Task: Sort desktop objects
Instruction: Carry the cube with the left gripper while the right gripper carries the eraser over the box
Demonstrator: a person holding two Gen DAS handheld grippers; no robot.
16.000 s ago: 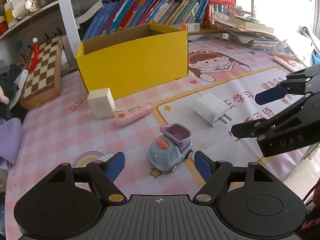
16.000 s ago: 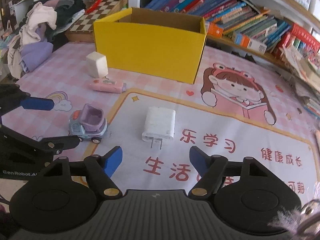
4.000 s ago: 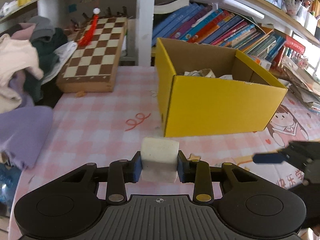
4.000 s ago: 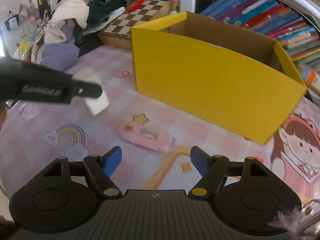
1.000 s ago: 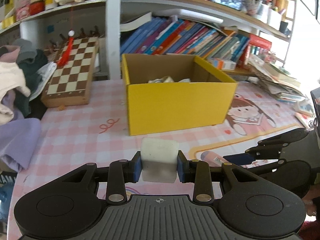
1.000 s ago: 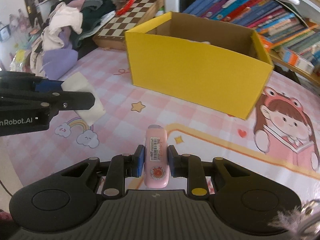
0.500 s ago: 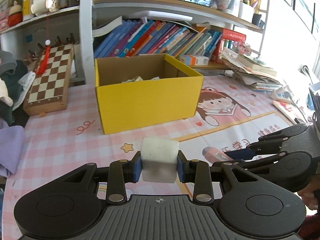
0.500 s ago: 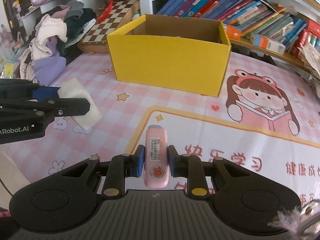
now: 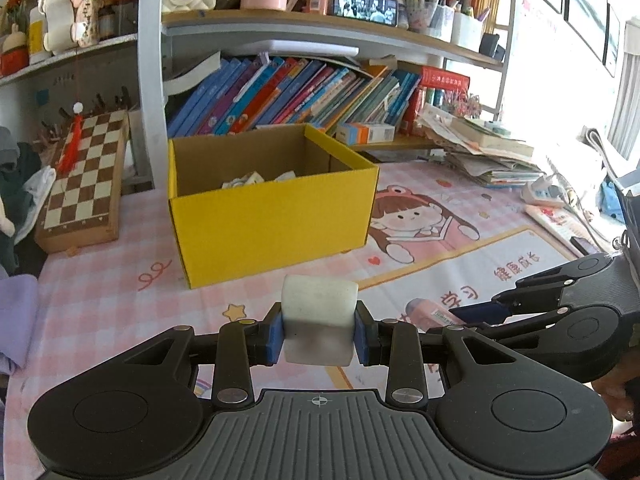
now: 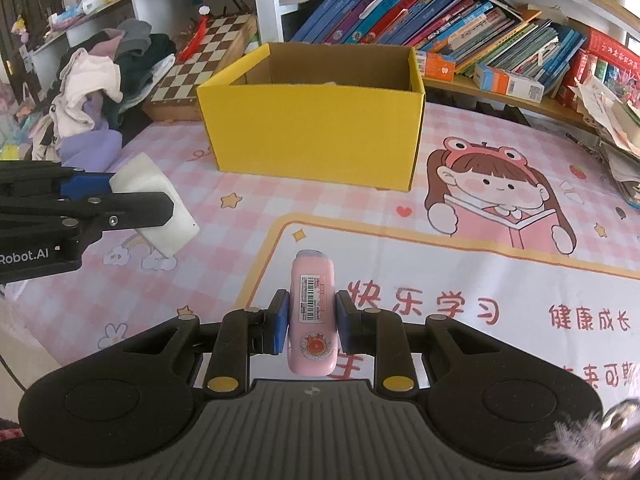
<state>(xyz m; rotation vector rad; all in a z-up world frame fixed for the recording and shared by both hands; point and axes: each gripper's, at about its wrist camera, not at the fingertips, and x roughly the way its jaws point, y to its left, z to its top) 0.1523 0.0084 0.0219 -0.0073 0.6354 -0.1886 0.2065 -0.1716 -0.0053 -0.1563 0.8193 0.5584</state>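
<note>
both hands have swung round since a second ago, so the yellow box (image 10: 312, 120) now sits more squarely ahead of them. left claw (image 9: 319, 334) is clamped on the white block (image 9: 318, 320); right claw (image 10: 310, 322) is clamped on the pink tube (image 10: 312, 312), whose long axis points toward the box. both loads are held above the pink mat (image 10: 460, 264), short of the box (its open top lies up and ahead), neither clearly nearer.

a child's home study desk: cartoon mat (image 10: 500, 216), crammed bookshelf (image 9: 288, 92), chessboard (image 9: 84, 176), heaped clothes (image 10: 104, 80).
</note>
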